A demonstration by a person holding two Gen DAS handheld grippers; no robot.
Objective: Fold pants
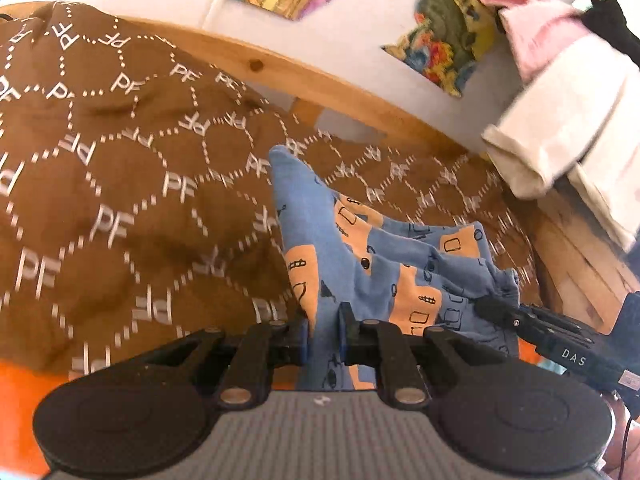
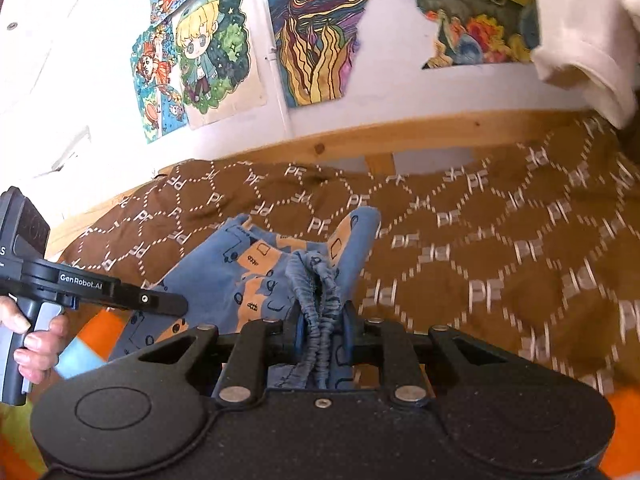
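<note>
The pants (image 1: 360, 248) are blue with orange patches and small black drawings. They hang bunched above the brown bedspread (image 1: 120, 200). My left gripper (image 1: 323, 320) is shut on a fold of the blue fabric, and one leg end sticks up beyond it. To its right, the right gripper (image 1: 486, 306) reaches into the cloth edge. In the right wrist view, my right gripper (image 2: 322, 320) is shut on the gathered elastic waistband (image 2: 320, 280) of the pants (image 2: 224, 268). The left gripper (image 2: 176, 304), held by a hand (image 2: 40, 344), comes in from the left.
The brown bedspread (image 2: 480, 240) with a white PF pattern covers the bed. A wooden rail (image 2: 400, 132) runs along its far side, under a wall with coloured drawings (image 2: 312, 40). White cloth (image 1: 560, 132) and pink cloth (image 1: 532, 28) hang at the right. Orange fabric (image 1: 16, 392) lies near me.
</note>
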